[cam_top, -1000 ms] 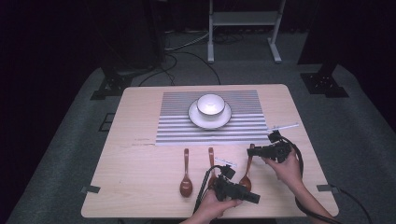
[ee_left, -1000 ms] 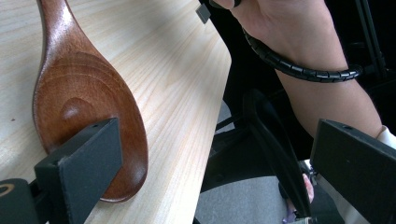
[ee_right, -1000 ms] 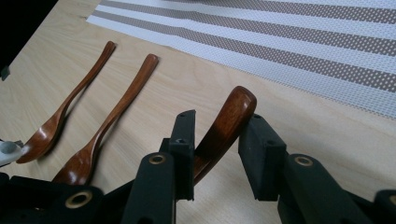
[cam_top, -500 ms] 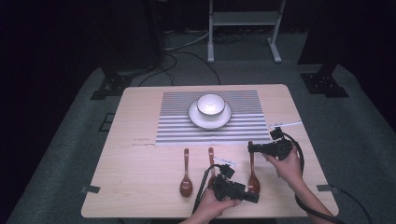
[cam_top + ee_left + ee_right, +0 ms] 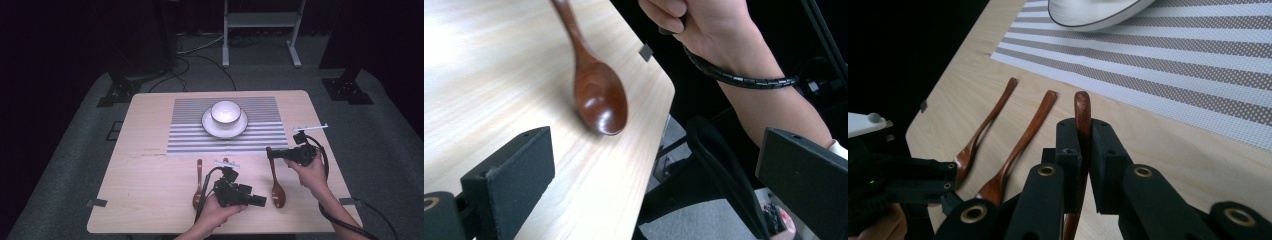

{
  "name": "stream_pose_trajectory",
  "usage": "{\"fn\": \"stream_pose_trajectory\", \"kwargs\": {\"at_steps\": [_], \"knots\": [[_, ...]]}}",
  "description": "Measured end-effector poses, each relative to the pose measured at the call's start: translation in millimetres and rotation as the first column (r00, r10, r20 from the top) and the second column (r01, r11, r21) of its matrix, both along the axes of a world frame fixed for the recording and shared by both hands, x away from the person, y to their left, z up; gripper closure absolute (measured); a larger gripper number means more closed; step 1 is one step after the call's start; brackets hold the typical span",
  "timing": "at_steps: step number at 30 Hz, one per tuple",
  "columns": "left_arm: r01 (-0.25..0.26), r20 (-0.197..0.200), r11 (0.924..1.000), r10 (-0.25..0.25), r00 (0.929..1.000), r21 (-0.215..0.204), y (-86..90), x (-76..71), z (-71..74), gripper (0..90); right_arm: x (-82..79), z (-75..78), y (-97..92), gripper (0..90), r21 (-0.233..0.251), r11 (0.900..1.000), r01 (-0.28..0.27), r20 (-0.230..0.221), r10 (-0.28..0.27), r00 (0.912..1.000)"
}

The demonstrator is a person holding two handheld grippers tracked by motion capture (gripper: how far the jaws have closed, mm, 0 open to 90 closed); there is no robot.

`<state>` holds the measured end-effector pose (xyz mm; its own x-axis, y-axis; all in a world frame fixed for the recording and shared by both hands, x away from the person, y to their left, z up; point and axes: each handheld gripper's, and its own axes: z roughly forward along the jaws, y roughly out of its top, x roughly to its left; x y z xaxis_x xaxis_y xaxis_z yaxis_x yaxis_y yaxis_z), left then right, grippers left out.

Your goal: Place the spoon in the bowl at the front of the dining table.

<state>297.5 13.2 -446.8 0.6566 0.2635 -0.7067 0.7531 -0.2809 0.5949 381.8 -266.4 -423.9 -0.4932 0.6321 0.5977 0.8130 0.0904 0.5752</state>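
Gripping the right spoon's (image 5: 275, 175) handle, the right gripper (image 5: 1083, 145) has just closed its fingers on it; its bowl rests on the surface (image 5: 150, 200). Left gripper (image 5: 260, 201) hangs open, empty; lifting it toward the bowl (image 5: 225, 112) likely remains

We are holding right claw (image 5: 270, 154) out level at right side of table, jaws having just been closing, now clamping on spoon handle (image 5: 1082, 112). Right hand (image 5: 311, 172) is wrapping claw body, forearm running in from bottom right. We are holding left claw (image 5: 261, 201) low near front edge, jaws standing wide apart, gripping nothing.
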Motion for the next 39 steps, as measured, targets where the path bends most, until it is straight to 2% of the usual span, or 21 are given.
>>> {"fn": "stream_pose_trajectory", "kwargs": {"at_steps": [7, 16, 23, 39], "knots": [[-0.047, 0.020, 0.9989, 0.047, 0.9987, 0.004, 22.8, 5.6, 4.7, 1.1, 7.7, 6.7, -0.1, 83.2, 0.046, 0.9989, 0.004, -0.012, -0.003, 0.9999], [-0.101, 0.031, 0.9945, 0.100, 0.9945, 0.026, 52.2, 9.9, 2.5, 1.2, 17.2, 19.0, 4.0, 83.2, 0.056, 0.9984, 0.005, -0.006, -0.004, 1.0000], [-0.148, 0.039, 0.9882, 0.147, 0.9884, 0.039, 71.4, 10.7, -1.1, 1.1, 29.1, 27.8, 7.9, 83.2, 0.067, 0.9977, 0.007, -0.005, -0.007, 1.0000], [-0.195, 0.053, 0.9803, 0.194, 0.9797, 0.031, 93.3, 9.6, -6.1, 1.1, 60.8, 36.9, 20.9, 83.0, 0.092, 0.9950, 0.039, -0.022, -0.037, 0.9991]]}}
